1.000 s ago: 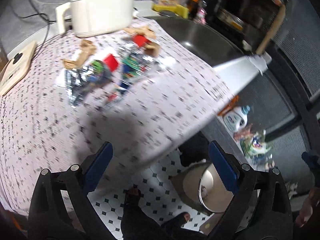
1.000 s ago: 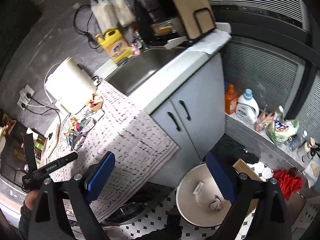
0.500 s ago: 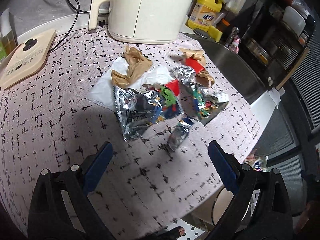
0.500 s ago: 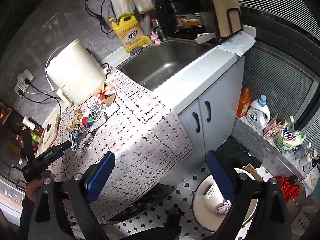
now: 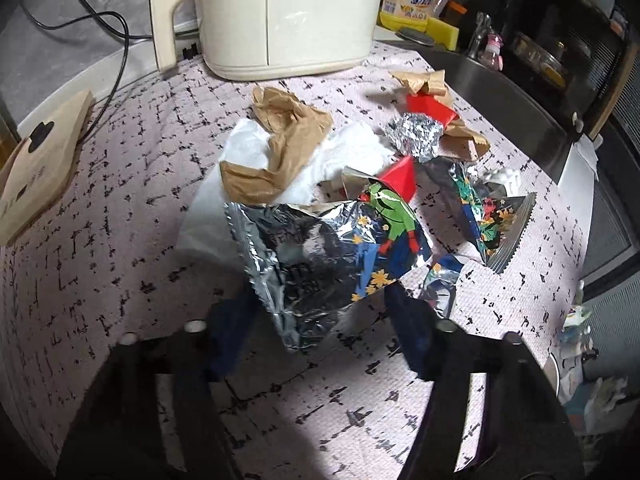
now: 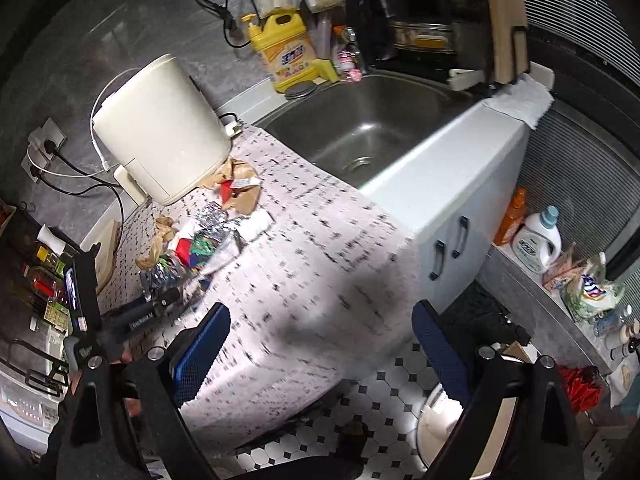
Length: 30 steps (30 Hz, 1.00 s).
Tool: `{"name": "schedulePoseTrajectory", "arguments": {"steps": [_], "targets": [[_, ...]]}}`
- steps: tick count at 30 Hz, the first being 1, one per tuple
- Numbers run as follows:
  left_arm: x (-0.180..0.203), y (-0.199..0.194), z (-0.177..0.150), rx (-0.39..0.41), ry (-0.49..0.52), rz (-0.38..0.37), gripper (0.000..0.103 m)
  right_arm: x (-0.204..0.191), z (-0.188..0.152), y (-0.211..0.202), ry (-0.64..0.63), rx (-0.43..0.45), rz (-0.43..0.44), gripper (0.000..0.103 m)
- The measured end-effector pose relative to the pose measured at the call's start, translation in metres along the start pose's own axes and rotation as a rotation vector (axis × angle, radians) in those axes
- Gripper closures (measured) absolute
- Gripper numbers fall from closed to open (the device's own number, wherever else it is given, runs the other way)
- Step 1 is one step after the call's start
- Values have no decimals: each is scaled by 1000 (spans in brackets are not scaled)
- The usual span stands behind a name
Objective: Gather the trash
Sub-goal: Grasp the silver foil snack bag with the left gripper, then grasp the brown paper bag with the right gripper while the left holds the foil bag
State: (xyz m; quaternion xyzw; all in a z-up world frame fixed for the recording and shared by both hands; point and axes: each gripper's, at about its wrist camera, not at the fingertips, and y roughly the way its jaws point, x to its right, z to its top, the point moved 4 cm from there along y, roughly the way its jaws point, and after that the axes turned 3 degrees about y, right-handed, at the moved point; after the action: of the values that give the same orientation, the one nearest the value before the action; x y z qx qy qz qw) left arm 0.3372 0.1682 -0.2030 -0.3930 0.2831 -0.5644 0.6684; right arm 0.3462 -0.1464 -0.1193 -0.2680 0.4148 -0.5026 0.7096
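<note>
A pile of trash lies on the patterned counter mat (image 5: 100, 240): a large foil snack bag (image 5: 316, 256), crumpled brown paper (image 5: 280, 140), white tissue (image 5: 348, 152), a foil ball (image 5: 416, 136), red paper scraps (image 5: 400, 178) and a second foil wrapper (image 5: 484, 216). My left gripper (image 5: 316, 324) is open, its blue pads on either side of the foil bag's near edge. My right gripper (image 6: 320, 344) is open and empty, held off the counter's front above the floor. The pile also shows in the right wrist view (image 6: 200, 236).
A cream appliance (image 5: 288, 12) stands behind the pile, a wooden board (image 5: 40, 164) at the left. A steel sink (image 6: 372, 128) and yellow detergent jug (image 6: 288, 52) lie to the right. A white bin (image 6: 452, 432) stands on the tiled floor below.
My left gripper has swung from over the floor and bin onto the counter and closed in on the foil bag. My right gripper has drifted closer to the counter.
</note>
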Motion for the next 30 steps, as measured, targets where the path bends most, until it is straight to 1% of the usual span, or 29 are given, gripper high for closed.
{"name": "schedulePoseTrajectory", "arguments": {"steps": [1,2,4,6,7,11,13,15,18,23,29,30], "targets": [[-3,-1,-1,-1,1,-3,69,-6,2,5,-3,-1,5,13],[-7,-3,-2,-2,-5,-23,75,-11,4,11,-4,-4,14,13],[-16,-9,-4,15,-34,-58,83,-20,7,20,-12,-13,28,13],[-26,-17,-4,38,-52,-62,85,-32,11,31,-34,-25,40,14],[-30,-21,-3,48,-67,-79,87,-36,12,35,-40,-30,44,14],[-49,-39,-2,99,-128,-112,88,-60,23,53,-81,-52,70,18],[-59,-47,-2,111,-180,-149,88,-71,29,61,-102,-57,85,20],[-70,-57,-2,140,-202,-132,88,-82,37,71,-126,-63,95,24],[-82,-64,-3,159,-238,-116,88,-95,48,86,-147,-78,113,28],[-109,-68,-13,165,-291,-67,88,-120,73,120,-190,-93,116,30],[-137,-73,-27,156,-337,-21,88,-125,87,167,-179,-121,66,34],[-142,-75,-29,157,-345,-14,88,-124,87,177,-179,-137,51,36]]}}
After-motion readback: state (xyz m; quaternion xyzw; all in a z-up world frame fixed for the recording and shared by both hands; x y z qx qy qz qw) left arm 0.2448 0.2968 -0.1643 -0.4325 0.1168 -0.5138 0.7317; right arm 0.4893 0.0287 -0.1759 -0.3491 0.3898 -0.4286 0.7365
